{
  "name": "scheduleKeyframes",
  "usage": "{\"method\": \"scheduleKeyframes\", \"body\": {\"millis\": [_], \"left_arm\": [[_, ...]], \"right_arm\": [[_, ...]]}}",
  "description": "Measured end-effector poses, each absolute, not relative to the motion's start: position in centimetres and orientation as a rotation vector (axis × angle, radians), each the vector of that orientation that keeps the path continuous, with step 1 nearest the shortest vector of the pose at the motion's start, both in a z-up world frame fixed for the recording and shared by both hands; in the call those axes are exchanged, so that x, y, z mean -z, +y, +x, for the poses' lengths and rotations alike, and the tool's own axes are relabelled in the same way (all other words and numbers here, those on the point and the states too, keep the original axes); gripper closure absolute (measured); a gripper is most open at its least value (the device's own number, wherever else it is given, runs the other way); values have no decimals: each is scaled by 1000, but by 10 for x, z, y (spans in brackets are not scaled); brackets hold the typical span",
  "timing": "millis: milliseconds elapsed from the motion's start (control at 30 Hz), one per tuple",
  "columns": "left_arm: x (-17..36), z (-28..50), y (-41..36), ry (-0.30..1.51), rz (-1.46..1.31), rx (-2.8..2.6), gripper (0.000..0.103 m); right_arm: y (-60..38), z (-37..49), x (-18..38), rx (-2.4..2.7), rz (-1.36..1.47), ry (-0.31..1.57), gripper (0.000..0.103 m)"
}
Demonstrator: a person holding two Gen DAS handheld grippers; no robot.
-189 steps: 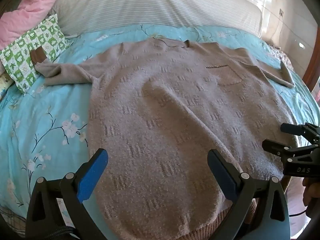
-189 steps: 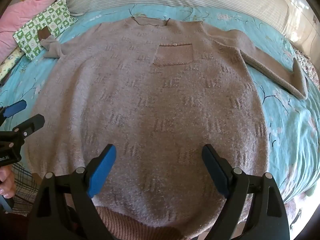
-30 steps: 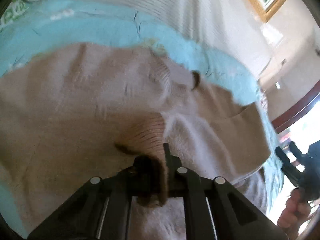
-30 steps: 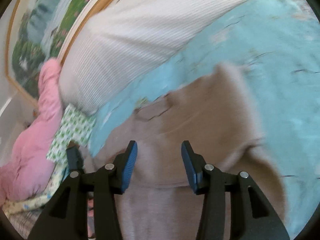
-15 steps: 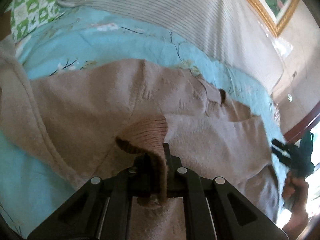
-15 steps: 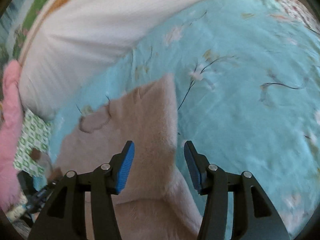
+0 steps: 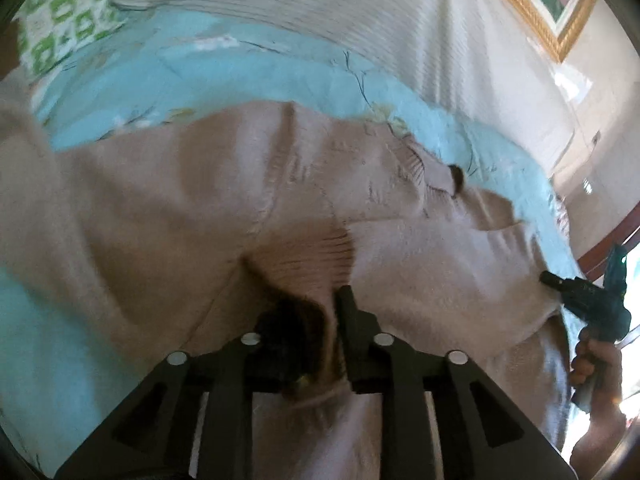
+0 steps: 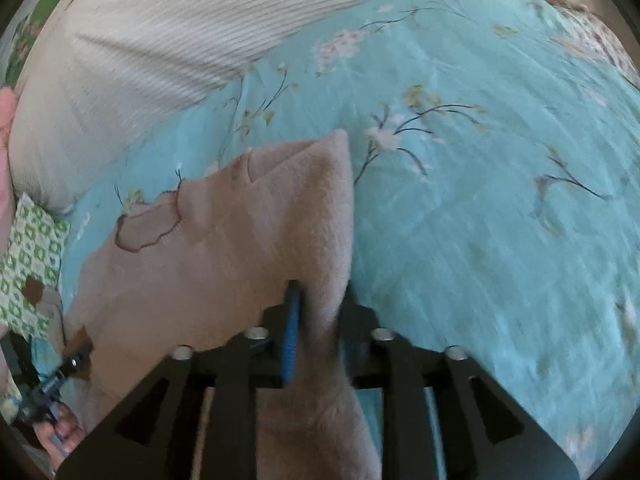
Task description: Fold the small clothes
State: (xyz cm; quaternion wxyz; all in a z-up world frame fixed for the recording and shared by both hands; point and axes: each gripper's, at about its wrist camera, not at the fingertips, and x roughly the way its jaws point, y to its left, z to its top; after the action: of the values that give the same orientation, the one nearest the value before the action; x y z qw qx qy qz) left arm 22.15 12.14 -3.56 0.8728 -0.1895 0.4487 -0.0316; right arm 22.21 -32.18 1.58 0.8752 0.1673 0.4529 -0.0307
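A beige knit sweater (image 7: 168, 208) lies on the turquoise floral bedspread (image 8: 480, 220), part folded over itself. My left gripper (image 7: 320, 320) is shut on its ribbed cuff (image 7: 312, 252), held over the sweater's body near the collar (image 7: 432, 172). My right gripper (image 8: 320, 312) is shut on the folded right edge of the sweater (image 8: 280, 232), close to the bedspread. The right gripper also shows in the left wrist view (image 7: 584, 296) at the sweater's right edge. The left gripper shows in the right wrist view (image 8: 52, 376) at the lower left.
A white ribbed pillow (image 8: 160, 40) runs along the head of the bed. A green and white checked cushion (image 7: 64, 20) and pink bedding (image 8: 4, 120) lie at the left. A gold picture frame (image 7: 532, 8) hangs on the wall.
My right gripper has closed on the sweater's folded right edge; it was open half a second ago. My left gripper still holds the cuff and has moved slightly over the body.
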Motion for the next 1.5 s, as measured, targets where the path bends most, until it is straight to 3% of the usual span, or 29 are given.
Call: {"method": "scheduleKeyframes", "body": {"millis": [67,267,600,933,967,1000,1033,1067,1133,1300,1500], "left_arm": [[29,212,130,917,-410,51,75],[12,183,168,875,-465,-14,70],[2,196,271,843,-547,-324,30],[-5,268,388,843,-563,-641,25],[-4,275,394,851,-545,-677,27],[-4,278,400,851,-536,-695,39],[-2,282,405,851,-525,-709,54],[0,284,408,860,-521,-707,88],[-2,281,405,846,-506,-689,95],[-33,260,357,746,-425,-556,96],[-79,241,234,660,-274,-267,96]], "right_arm": [[-316,210,-29,59,356,905,62],[-285,174,-43,-79,366,892,60],[-222,145,-14,-233,323,1017,58],[-202,141,-3,-279,309,1060,58],[-201,142,-1,-281,313,1065,58],[-201,142,0,-280,317,1069,58],[-201,143,1,-280,320,1071,58],[-201,143,2,-280,323,1073,58],[-203,142,2,-279,324,1073,58],[-211,136,-3,-271,343,1051,58],[-224,126,-12,-260,383,1021,58]]}}
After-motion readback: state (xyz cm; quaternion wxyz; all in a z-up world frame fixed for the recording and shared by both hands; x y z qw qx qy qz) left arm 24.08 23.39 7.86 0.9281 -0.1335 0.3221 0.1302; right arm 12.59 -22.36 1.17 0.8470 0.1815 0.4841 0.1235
